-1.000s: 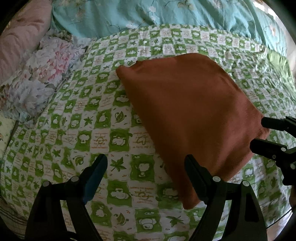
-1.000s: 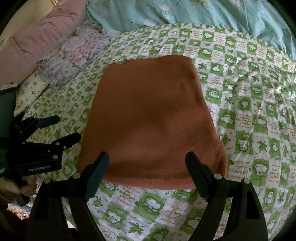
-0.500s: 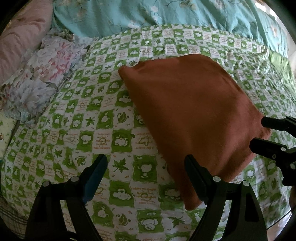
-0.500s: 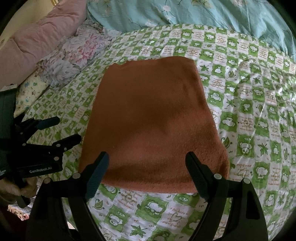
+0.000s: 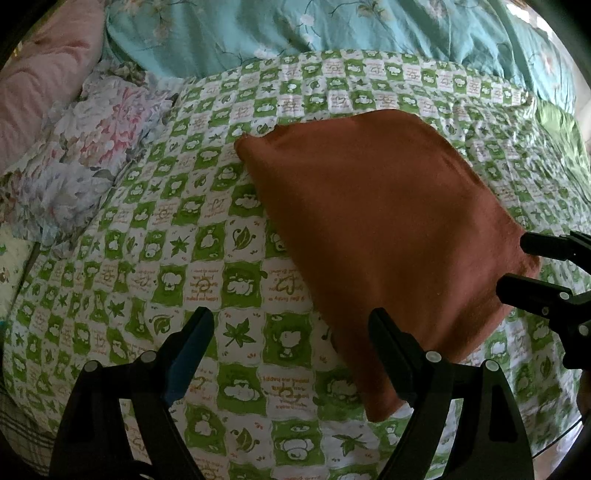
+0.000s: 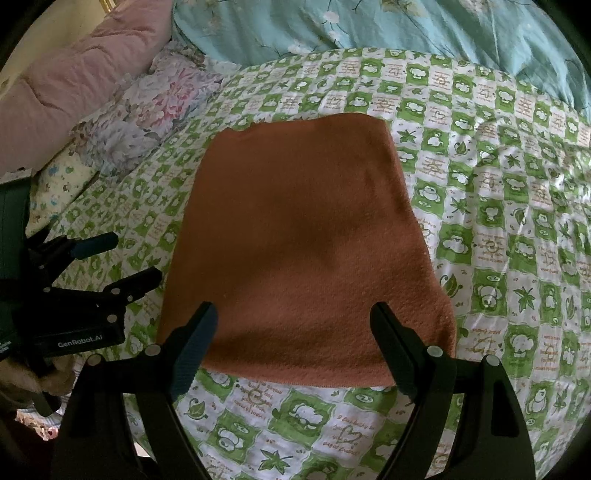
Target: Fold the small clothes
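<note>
Cloth flat on bedspread

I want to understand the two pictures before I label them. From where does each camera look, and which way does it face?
Left wrist view: sits on the left gripper, facing down and forward over the green checked sheet; its open jaws frame the brown cloth's near left corner; the right gripper enters at the right edge.
Right wrist view: sits on the right gripper, facing the cloth's near edge, jaws open; the left gripper and a hand show at left.
Shared: cloth, sheet, floral pillow, blue quilt.
</note>
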{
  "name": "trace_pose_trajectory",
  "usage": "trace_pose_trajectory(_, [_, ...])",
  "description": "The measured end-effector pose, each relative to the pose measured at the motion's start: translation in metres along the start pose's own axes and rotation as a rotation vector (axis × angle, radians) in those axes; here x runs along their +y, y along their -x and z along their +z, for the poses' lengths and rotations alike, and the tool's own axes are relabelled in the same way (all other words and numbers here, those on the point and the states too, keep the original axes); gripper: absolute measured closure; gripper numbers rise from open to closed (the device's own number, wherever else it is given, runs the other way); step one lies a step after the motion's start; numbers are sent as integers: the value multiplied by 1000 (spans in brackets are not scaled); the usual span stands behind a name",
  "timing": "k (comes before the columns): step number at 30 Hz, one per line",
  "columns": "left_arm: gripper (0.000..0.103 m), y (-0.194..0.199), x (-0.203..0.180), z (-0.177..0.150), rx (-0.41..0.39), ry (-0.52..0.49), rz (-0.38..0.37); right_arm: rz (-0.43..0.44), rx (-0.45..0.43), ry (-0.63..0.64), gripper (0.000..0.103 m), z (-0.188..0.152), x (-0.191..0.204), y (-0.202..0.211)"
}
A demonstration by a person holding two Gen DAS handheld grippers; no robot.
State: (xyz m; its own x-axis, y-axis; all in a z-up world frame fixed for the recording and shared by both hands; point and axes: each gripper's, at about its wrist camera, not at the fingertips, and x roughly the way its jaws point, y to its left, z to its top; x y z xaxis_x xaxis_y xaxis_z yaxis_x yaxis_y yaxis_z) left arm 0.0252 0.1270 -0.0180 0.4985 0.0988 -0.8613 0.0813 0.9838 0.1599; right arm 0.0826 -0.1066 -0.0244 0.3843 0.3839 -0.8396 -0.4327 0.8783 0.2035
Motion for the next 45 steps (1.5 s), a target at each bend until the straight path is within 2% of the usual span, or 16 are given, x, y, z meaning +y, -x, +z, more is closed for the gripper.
trace_pose_trajectory(45, [15, -5, 5, 6, 9, 14, -2, 10, 0, -3, 18, 7, -3, -3])
